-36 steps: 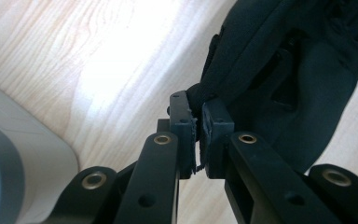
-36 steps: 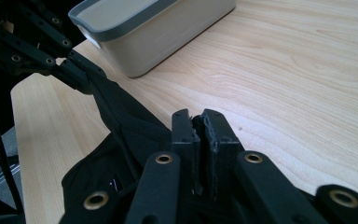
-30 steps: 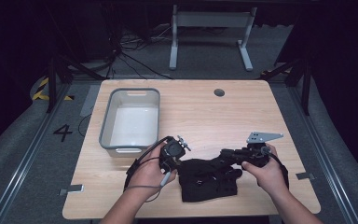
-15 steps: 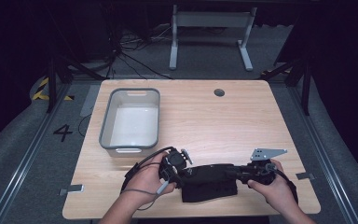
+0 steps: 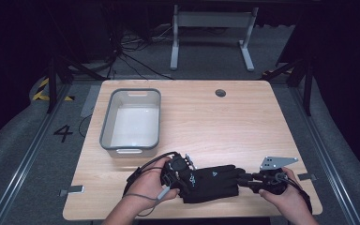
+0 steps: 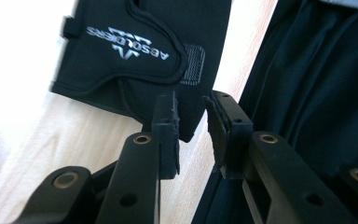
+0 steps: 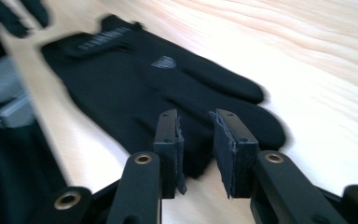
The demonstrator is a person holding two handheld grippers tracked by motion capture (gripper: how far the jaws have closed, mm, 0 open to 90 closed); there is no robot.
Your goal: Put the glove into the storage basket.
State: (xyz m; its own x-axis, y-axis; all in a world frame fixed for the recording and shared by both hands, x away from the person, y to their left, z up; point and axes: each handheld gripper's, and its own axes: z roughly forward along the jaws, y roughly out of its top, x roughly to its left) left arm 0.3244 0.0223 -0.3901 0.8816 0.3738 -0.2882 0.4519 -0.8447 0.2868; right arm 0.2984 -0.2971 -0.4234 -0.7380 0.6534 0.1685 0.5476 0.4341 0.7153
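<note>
Both claws' jaws have just opened, apart, off the flat black glove (image 5: 211, 183).

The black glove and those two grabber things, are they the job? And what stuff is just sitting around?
Part of the job:
- black glove, flat on the table's near edge
- left gripper, jaws apart at the glove's cuff
- right gripper, jaws apart at the glove's fingertips

Just sitting around:
- grey bin, empty
- table
</note>
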